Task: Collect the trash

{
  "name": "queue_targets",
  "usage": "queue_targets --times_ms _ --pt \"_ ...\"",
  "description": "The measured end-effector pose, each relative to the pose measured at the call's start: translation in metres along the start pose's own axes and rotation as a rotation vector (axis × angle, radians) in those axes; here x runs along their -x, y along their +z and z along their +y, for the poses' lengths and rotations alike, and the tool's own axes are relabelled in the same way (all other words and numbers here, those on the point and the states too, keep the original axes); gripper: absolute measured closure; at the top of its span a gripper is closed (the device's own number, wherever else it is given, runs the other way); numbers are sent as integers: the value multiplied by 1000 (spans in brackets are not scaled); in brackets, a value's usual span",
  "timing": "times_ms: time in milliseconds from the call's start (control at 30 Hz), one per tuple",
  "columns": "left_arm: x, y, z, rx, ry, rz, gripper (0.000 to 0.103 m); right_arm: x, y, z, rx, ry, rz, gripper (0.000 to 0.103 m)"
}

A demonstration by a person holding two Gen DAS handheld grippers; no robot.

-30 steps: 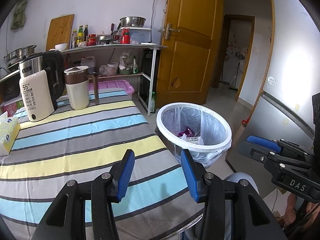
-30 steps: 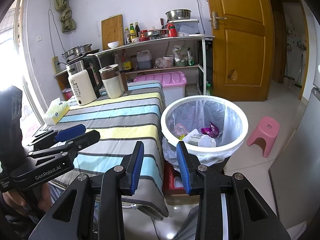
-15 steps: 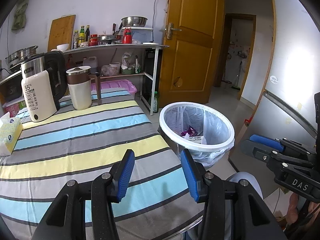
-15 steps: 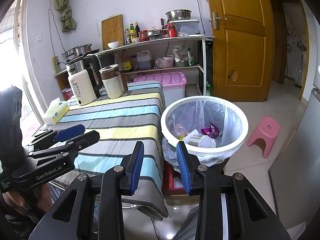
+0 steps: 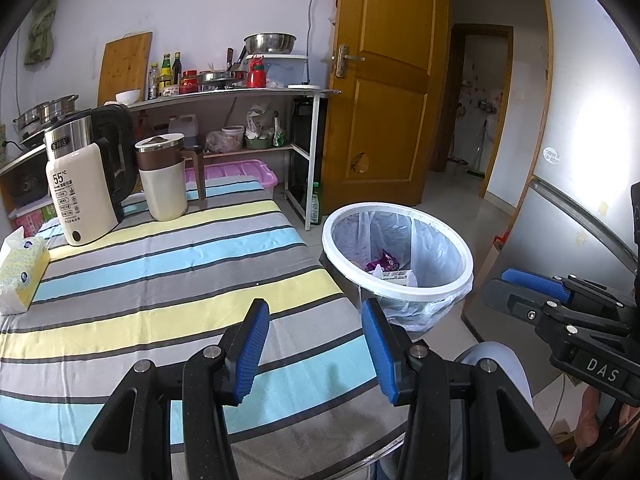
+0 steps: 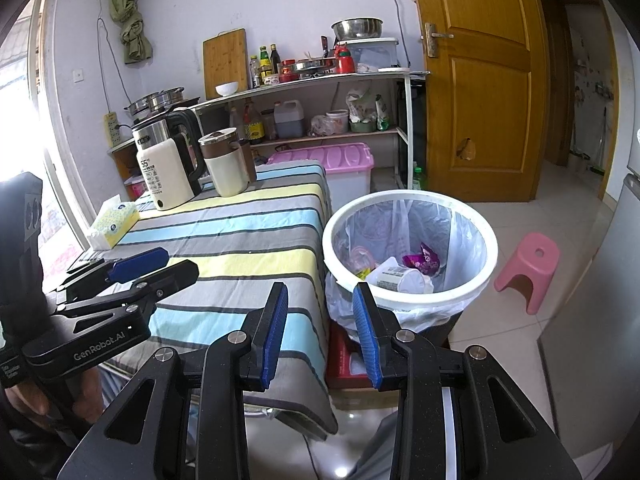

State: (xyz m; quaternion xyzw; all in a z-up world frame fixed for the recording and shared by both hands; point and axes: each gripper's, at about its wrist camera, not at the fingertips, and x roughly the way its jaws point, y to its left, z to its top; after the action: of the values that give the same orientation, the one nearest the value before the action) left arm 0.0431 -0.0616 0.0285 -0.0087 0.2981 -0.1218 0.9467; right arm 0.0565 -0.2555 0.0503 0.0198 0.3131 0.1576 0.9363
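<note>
Surface [image 5: 120, 280] with striped cloth fills the near left of both views, bare across its near half. Trash bin [image 6: 490, 248], white rim with clear liner, stands on the floor just beside the surface's right edge. Inside the bin: purple wrapper [image 6: 422, 260], white labelled cup [image 6: 400, 278] lying on its side, some pinkish scraps under the liner on the left; exact items there unclear. Red box [image 6: 344, 360] sits low between the bin and the hanging cloth edge.

Far left on the surface: white-and-black kettle [image 5: 84, 184], cream jug with brown lid [image 5: 162, 176] just right of it, tissue pack [image 5: 20, 272] near the left edge. Pink storage box [image 6: 332, 160] on the floor behind the surface, shelf with bottles and a steel bowl along the far wall, wooden door at far right, pink stool [image 6: 528, 268] on the floor right of the bin.

Left gripper [image 5: 316, 344]: blue fingers [image 5: 252, 348] apart with a wide gap, nothing between them, touching nothing, hovering over the near right corner of the surface. In the right wrist view it shows side-on at left, held by a hand [image 6: 24, 396].

Right gripper [image 6: 320, 332]: blue fingers [image 6: 366, 336] apart with a medium gap, empty, touching nothing, hanging over the gap between the surface edge and the bin, bin just beyond the tips. In the left wrist view it sits at far right, fingers seen edge-on.
</note>
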Motion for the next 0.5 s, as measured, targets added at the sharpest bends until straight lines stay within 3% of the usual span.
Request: queue_targets --times_ms 500 --pt "-1 0 -4 -18 38 -11 55 -1 0 0 0 2 0 68"
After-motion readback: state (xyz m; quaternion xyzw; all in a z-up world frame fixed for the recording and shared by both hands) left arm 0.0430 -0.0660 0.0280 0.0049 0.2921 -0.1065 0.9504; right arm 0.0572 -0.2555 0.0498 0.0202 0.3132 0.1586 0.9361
